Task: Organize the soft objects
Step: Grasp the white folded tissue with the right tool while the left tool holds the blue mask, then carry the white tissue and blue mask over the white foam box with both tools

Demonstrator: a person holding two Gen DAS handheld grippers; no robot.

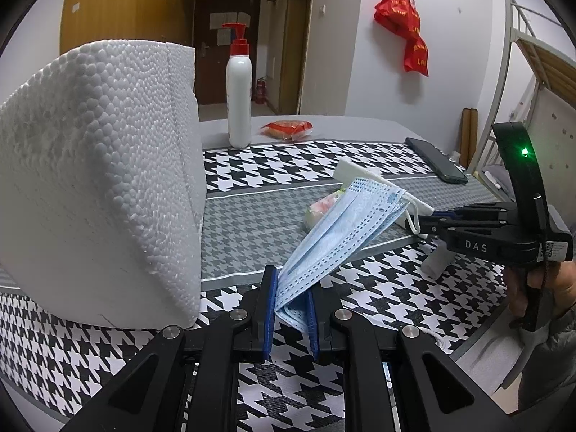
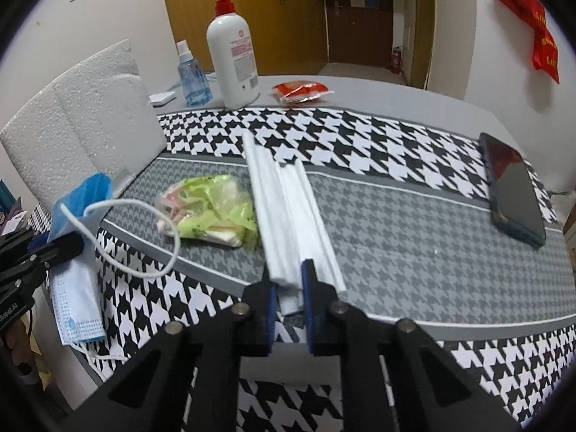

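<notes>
Both views are evenly and fairly brightly lit, apparently from overhead room lighting, though no lamp shows; shadows beneath the white foam block [image 1: 100, 180] are soft and faint; the phone [image 2: 513, 189], right of that block, carries a dull reddish reflection on its screen; a green indicator light [image 1: 524, 151] glows sharply; fisheye bending curves the tabletop and darkens all corners; the right wrist view is slightly blurred overall, the left crisper.

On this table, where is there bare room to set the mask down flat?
Open cloth lies on the grey band between the tissue packet and the phone, right of the mask both grippers hold. The checked strip before the red packet is also bare. It is crowded on the left: foam block, pump bottle, spray bottle.
</notes>
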